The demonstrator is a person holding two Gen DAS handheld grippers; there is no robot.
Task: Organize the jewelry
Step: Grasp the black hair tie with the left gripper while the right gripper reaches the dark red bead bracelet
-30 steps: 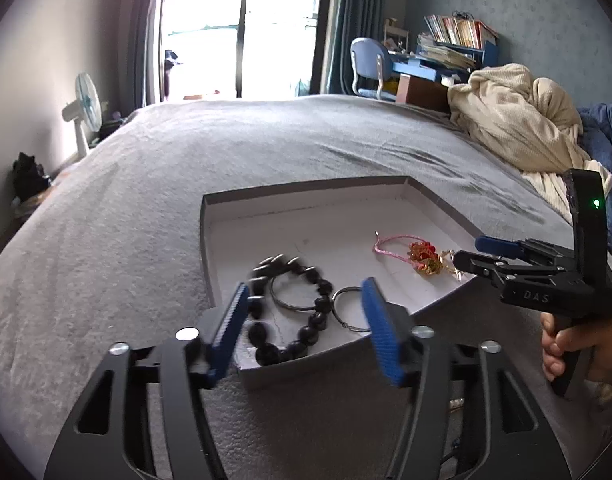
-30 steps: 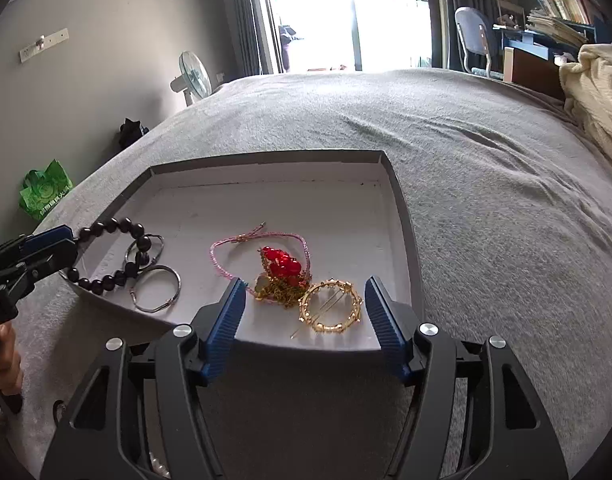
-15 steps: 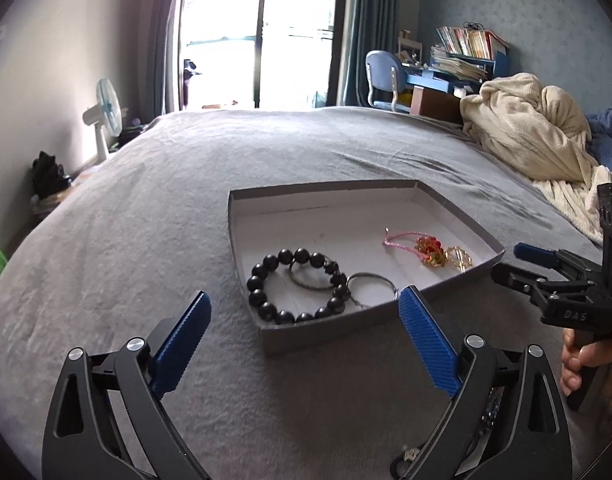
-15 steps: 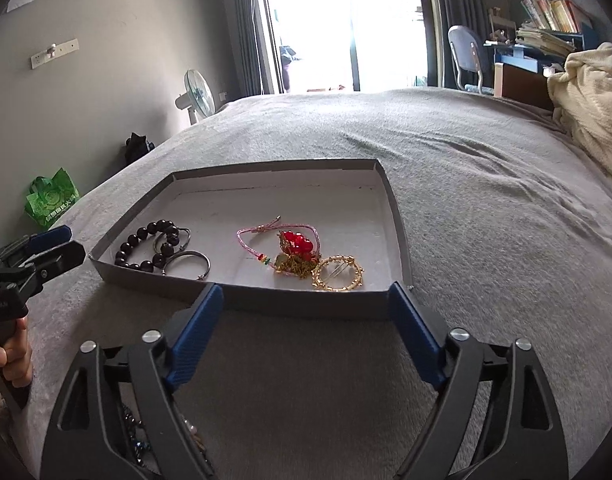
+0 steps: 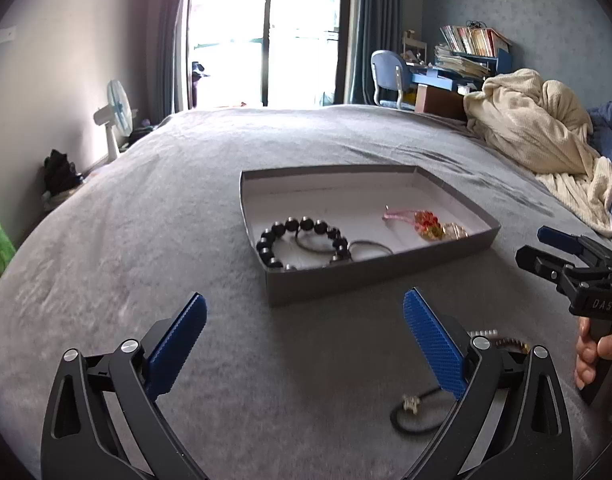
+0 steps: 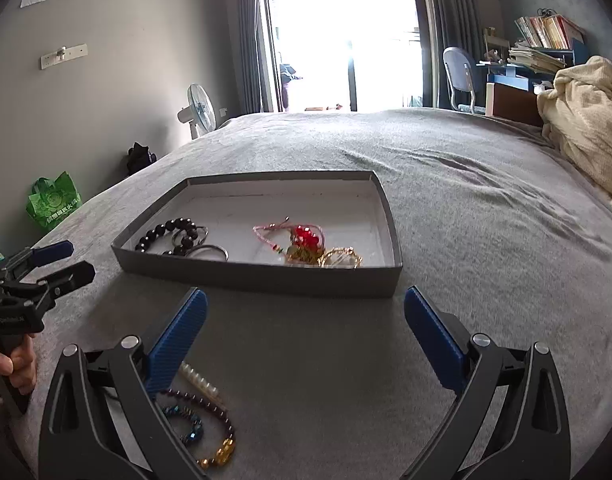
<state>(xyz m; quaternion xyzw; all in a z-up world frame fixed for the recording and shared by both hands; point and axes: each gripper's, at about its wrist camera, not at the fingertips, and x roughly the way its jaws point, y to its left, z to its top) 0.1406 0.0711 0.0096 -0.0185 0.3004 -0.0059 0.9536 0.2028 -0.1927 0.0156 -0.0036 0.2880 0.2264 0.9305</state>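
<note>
A grey tray (image 5: 370,278) (image 6: 258,276) lies on the bed. In it are a black bead bracelet (image 5: 302,240) (image 6: 166,232), metal rings (image 5: 370,249) (image 6: 206,251), a pink cord with red beads (image 5: 422,220) (image 6: 302,236) and a gold ring brooch (image 6: 342,258). Loose jewelry lies in front of the tray: a black cord with a charm (image 5: 414,412), a pearl strand (image 6: 200,380), a purple bead bracelet (image 6: 210,412) and blue beads (image 6: 186,420). My left gripper (image 5: 304,340) (image 6: 54,262) is open and empty. My right gripper (image 6: 304,340) (image 5: 546,248) is open and empty.
The grey bedcover (image 5: 146,240) spreads all round the tray. A cream blanket (image 5: 538,132) is heaped at the far right. A fan (image 5: 116,116), a green bag (image 6: 52,200), a chair (image 6: 460,76) and a desk with books stand beyond the bed.
Both grippers have pulled back from the tray and opened wider. The loose jewelry in front of the tray has come into view. The tray's contents have not moved.
</note>
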